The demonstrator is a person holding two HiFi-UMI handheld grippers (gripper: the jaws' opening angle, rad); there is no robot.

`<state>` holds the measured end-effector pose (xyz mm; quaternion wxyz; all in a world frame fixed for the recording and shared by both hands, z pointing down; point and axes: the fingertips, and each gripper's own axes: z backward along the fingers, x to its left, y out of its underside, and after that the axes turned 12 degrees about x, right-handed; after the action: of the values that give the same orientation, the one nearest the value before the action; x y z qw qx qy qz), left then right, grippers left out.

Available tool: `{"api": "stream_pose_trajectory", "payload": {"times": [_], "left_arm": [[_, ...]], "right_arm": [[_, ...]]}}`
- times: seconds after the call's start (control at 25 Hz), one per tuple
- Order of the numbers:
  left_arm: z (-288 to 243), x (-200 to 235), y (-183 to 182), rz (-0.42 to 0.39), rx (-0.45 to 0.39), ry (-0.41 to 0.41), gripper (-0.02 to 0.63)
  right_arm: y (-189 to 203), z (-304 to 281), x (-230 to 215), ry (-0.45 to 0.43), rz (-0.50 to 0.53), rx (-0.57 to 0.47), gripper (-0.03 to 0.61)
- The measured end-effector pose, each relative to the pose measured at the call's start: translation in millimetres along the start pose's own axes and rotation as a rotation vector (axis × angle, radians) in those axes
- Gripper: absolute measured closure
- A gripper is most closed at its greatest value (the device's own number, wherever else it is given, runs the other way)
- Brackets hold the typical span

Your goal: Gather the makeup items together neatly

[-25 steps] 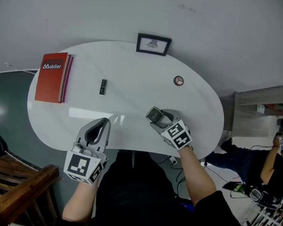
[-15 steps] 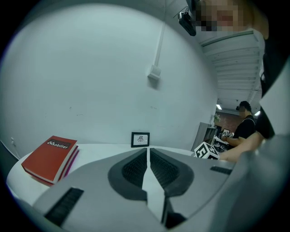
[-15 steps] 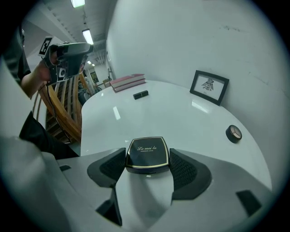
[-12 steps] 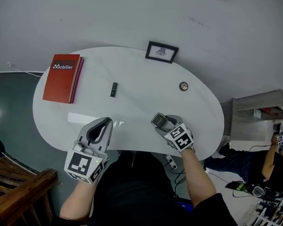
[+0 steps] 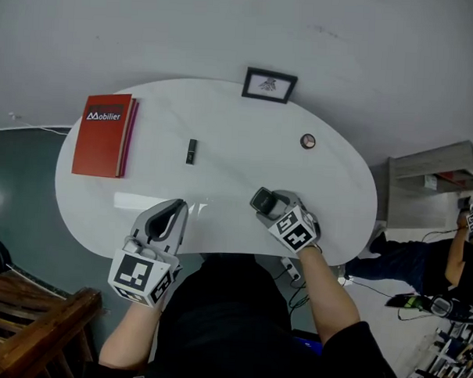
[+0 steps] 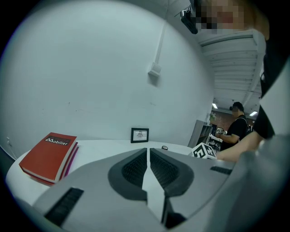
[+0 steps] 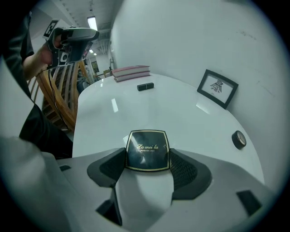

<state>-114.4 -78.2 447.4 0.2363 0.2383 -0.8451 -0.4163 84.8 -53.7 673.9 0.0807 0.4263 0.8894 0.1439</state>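
Right claw (image 7: 147, 157) clamped on closed black powder compact (image 7: 147, 148), left claw (image 6: 148, 153) together, empty

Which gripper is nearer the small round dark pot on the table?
Right. The right gripper, holding a black square compact, is just in front of the small round dark pot; the left gripper hangs further off, leftward.
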Motion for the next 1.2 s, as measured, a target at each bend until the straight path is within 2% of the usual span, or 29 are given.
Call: {"api": "stream_pose_trajectory", "payload": {"times": [0.32,0.6,0.92,1.2], "left_arm": [[-11,14,-17,0.019,-0.014,-0.030,0.584],[-9,36,-26,0.070,-0.024,-0.102,0.584],[-2,61,-17,0.149,-0.023,-0.192,0.584],[-2,75,-5,0.203,-0.020,-0.231,0.584]], "right_arm": [[-32,4,-21,-0.034,0.066,-0.026,0.307],[-78,-10,-36,-0.081,0.172,-0.038,0.308],[-131,-28,-43,-0.135,0.305,-0.047,0.308],[-157,-42,-50,-0.167,0.372,-0.044,0.308]]}}
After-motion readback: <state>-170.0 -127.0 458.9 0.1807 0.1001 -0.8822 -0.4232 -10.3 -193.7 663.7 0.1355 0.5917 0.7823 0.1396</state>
